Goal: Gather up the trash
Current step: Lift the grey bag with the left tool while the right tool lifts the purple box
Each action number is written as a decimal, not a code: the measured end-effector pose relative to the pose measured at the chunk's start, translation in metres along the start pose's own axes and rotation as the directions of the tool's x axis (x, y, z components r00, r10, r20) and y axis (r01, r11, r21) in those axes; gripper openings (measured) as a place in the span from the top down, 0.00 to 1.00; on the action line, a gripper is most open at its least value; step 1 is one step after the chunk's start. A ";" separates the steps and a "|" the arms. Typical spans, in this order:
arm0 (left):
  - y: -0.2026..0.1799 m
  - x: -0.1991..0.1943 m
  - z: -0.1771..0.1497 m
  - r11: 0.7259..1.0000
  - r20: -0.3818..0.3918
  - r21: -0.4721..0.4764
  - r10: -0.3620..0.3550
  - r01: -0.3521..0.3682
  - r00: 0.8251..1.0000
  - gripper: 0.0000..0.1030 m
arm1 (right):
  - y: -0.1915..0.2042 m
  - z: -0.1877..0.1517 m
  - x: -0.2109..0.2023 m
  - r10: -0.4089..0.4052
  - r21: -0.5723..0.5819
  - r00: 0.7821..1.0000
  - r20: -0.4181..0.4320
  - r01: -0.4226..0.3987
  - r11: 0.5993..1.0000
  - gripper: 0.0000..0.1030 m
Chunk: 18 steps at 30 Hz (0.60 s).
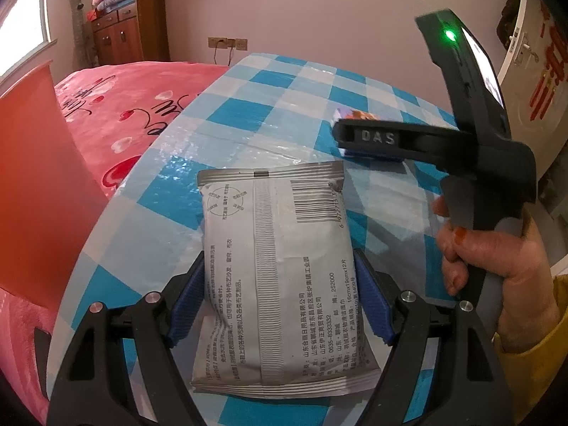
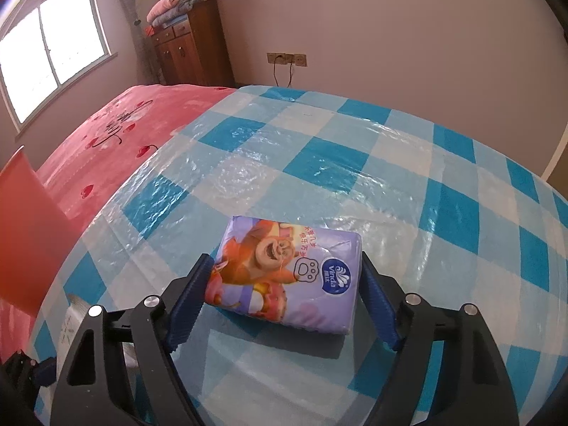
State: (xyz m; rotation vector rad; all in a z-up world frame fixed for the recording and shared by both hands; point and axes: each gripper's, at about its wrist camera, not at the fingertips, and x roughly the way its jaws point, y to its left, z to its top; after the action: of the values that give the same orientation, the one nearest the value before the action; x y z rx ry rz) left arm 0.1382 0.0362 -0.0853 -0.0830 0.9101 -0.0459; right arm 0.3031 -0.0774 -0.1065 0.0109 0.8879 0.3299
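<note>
A silver foil packet (image 1: pixel 277 234) with a barcode and printed text lies on the blue-checked tablecloth (image 1: pixel 269 113). My left gripper (image 1: pixel 282 298) is shut on it, its blue pads pressing both long sides. A purple tissue pack (image 2: pixel 287 269) with a cartoon bear sits between the blue pads of my right gripper (image 2: pixel 284 291), which touch its two sides. In the left wrist view a finger of the right gripper (image 1: pixel 372 137) crosses in front of the tissue pack (image 1: pixel 355 115), and a hand (image 1: pixel 497 266) holds its handle.
A red-orange plastic sheet or bin wall (image 1: pixel 35 177) rises at the table's left edge, also visible as the red-orange wall (image 2: pixel 25 234). Beyond it lies a pink bed cover (image 2: pixel 117 131). A wooden cabinet (image 2: pixel 188 46) stands by the far wall.
</note>
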 end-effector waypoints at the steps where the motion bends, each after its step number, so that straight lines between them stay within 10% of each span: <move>1: 0.001 -0.001 0.000 1.000 0.002 -0.002 -0.001 0.001 1.000 0.24 | 0.000 -0.001 -0.001 0.000 0.001 1.000 0.001 0.000 1.000 0.24; 18: 0.009 -0.020 -0.007 1.000 0.034 0.003 0.009 -0.009 0.999 0.24 | -0.014 -0.041 -0.047 0.021 0.083 1.000 0.009 -0.022 0.996 0.24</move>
State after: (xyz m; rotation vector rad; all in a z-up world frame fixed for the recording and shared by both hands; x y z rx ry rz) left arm 0.1207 0.0465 -0.0751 -0.0770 0.8768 -0.0378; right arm 0.2483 -0.1095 -0.0993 0.0986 0.8932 0.3127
